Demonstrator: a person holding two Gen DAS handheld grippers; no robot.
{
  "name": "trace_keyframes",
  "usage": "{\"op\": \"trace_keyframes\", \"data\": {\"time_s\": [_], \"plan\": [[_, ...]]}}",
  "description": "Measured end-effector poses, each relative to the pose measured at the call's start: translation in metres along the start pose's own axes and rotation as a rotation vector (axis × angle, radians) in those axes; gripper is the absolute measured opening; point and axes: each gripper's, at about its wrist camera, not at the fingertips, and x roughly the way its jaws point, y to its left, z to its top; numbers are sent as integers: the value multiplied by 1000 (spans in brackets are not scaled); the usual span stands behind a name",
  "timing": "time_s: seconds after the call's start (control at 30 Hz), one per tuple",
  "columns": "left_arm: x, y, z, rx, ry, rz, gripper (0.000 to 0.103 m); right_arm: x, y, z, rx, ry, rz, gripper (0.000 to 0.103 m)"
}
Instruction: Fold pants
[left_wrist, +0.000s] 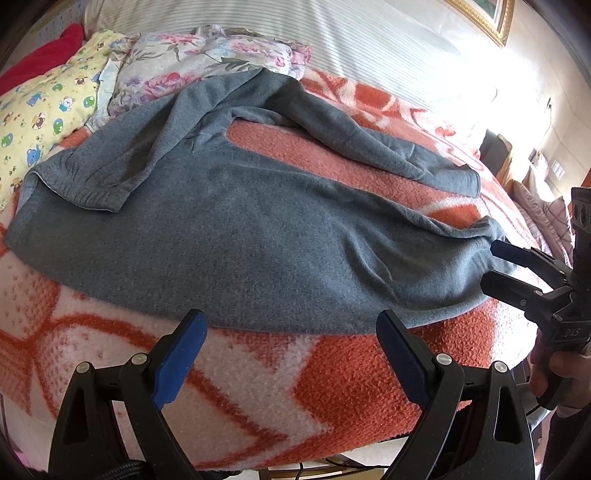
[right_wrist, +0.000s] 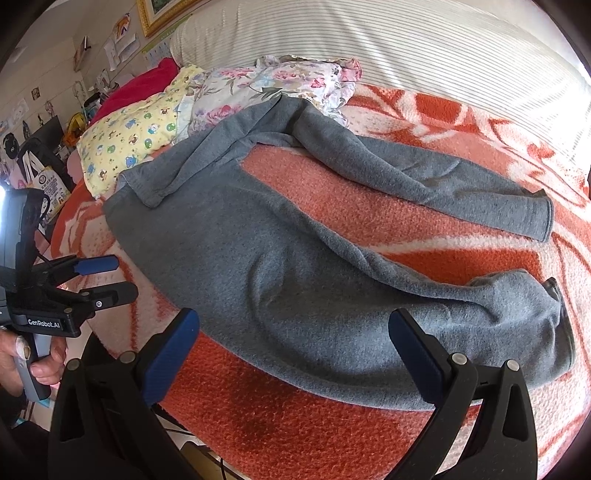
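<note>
Grey fleece pants (left_wrist: 236, 229) lie spread, legs apart, on an orange-and-white blanket (left_wrist: 258, 391) covering a bed, floral (left_wrist: 177, 70) and yellow cartoon pillows (left_wrist: 44, 114) crowding the waistband, as both the left hand-held gripper (left_wrist: 291, 332) and right hand-held gripper (right_wrist: 295, 328) hover open, empty.

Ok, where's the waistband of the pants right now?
The waistband lies at the left end of the grey pants in both wrist views, partly flipped over, beside the yellow cartoon-print pillow on the orange blanket.
</note>
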Motion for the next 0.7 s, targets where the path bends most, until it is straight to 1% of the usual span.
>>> {"op": "trace_keyframes", "data": {"time_s": [0.7], "plan": [[11,-4,-1,-6,33,-18,94,6,-4,-3,14,6,2,102]]}}
